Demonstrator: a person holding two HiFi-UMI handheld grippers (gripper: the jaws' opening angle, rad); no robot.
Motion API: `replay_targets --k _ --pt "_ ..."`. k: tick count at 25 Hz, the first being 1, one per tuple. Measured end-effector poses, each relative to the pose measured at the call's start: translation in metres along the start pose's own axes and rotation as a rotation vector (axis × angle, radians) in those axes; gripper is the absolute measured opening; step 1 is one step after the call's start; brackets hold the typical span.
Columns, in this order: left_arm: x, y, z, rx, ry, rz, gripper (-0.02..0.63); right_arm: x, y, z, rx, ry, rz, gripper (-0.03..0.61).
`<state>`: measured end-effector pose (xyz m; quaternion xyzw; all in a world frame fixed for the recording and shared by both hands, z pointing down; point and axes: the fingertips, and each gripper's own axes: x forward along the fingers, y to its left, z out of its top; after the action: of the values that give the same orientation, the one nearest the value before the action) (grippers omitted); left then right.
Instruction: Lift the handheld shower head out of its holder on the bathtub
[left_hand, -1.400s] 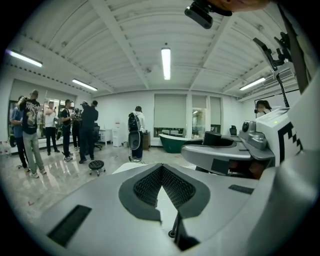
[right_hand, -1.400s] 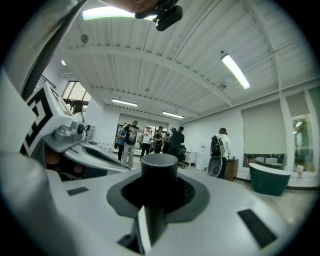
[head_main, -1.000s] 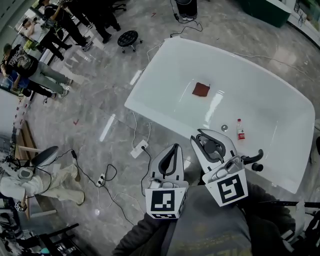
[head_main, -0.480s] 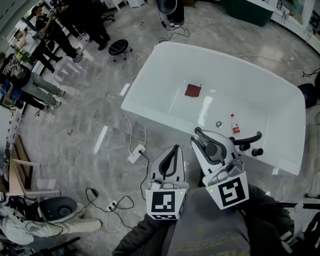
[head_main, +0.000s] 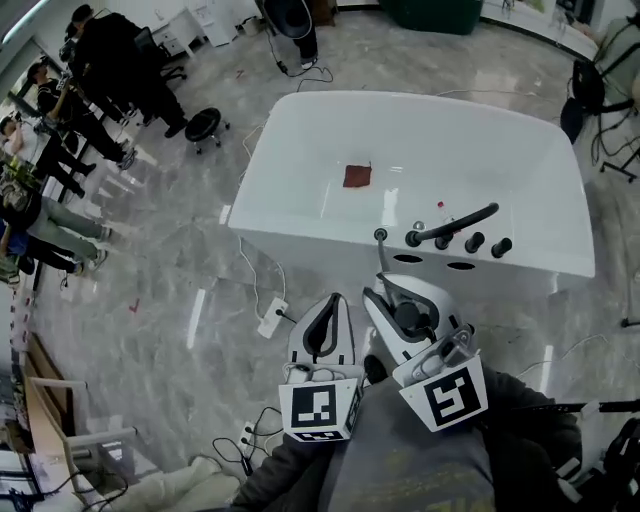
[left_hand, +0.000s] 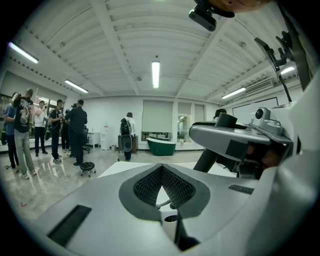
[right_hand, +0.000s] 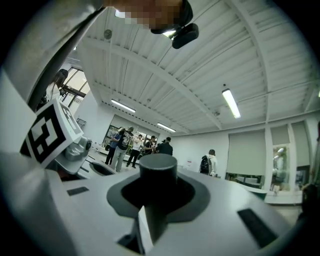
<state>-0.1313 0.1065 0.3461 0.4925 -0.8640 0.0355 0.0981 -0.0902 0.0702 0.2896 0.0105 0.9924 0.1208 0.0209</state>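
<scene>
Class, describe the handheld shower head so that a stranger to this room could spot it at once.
Find the big white bathtub in the middle of the room. Along its near rim, the shower head is the only long, slim dark wand. It lies slanted among short round knobs.

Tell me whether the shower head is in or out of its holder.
In, it seems: the shower head rests across the fittings on the bathtub rim, untouched.

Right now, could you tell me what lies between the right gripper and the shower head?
In the head view, just the white outer wall and rim of the bathtub.
</scene>
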Motion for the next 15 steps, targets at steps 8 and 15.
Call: replay_targets --k 8,15 --pt "-0.009 0.007 0.004 0.002 -0.02 0.057 0.003 0.006 0.009 -0.004 -0.004 -0.038 0.051 0.084" --pt "-0.011 -0.058 0.012 -0.012 0.021 -0.013 0.003 -0.035 -0.017 0.005 0.003 0.005 0.07 0.084"
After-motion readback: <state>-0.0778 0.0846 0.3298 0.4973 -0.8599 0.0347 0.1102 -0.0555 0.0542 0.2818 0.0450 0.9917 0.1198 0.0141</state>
